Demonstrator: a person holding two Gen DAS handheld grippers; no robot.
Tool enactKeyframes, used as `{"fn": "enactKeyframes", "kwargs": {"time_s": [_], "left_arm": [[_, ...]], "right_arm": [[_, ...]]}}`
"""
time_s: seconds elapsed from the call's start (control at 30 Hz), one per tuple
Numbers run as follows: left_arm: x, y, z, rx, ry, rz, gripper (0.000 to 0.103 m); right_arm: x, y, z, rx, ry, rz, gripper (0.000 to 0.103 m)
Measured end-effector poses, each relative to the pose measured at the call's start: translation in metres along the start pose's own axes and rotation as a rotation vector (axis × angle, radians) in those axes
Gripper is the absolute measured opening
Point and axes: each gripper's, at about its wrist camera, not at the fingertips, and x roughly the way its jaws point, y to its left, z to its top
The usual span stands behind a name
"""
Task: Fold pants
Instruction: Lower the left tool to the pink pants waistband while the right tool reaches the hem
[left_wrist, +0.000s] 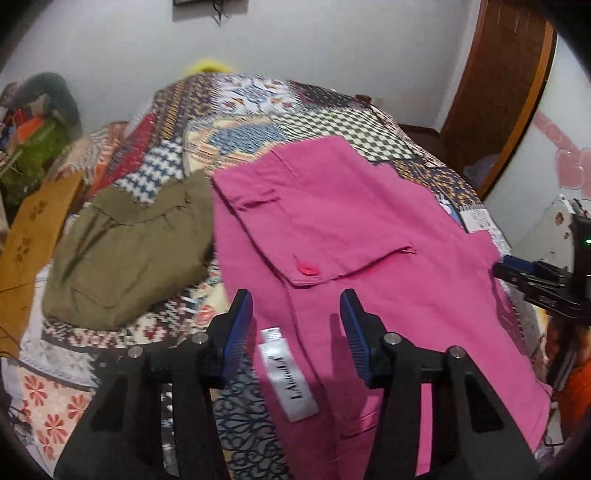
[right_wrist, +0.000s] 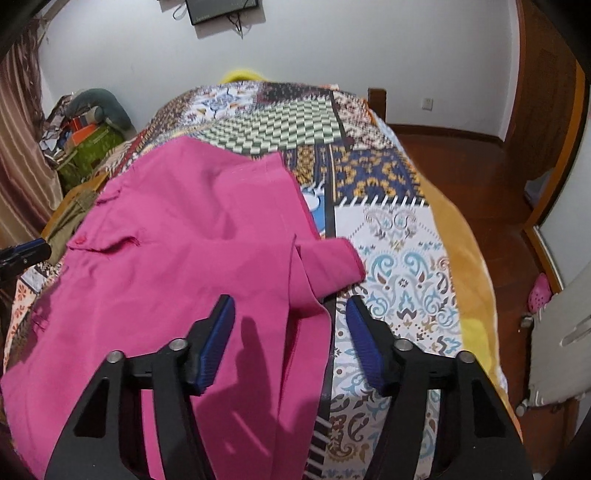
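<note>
Patterned bedspread is carrying pink pants beside olive pants. Left gripper and right gripper are hovering unclenched, grasping nothing.

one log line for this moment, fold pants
stage: reaching | left gripper: open over pink pants | right gripper: open at pants edge | held: nothing

Pink pants, cotton-like: spread flat on the patchwork bedspread, buttoned flap pocket up, white label at the near edge, just right of olive garment.
</note>
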Motion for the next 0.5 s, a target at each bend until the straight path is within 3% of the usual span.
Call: {"fn": "enactKeyframes", "kwargs": {"time_s": [0.27, 0.5], "left_arm": [[0.027, 0.002, -0.004, -0.013, 0.080, 0.011, 0.049], [0.035, 0.013, -0.009, -0.070, 0.121, -0.047, 0.049]], "right_arm": [[0.011, -0.006, -0.001, 0.016, 0.021, 0.025, 0.041], [-0.006, 0.000, 0.000, -0.004, -0.025, 0.049, 0.041]]}}
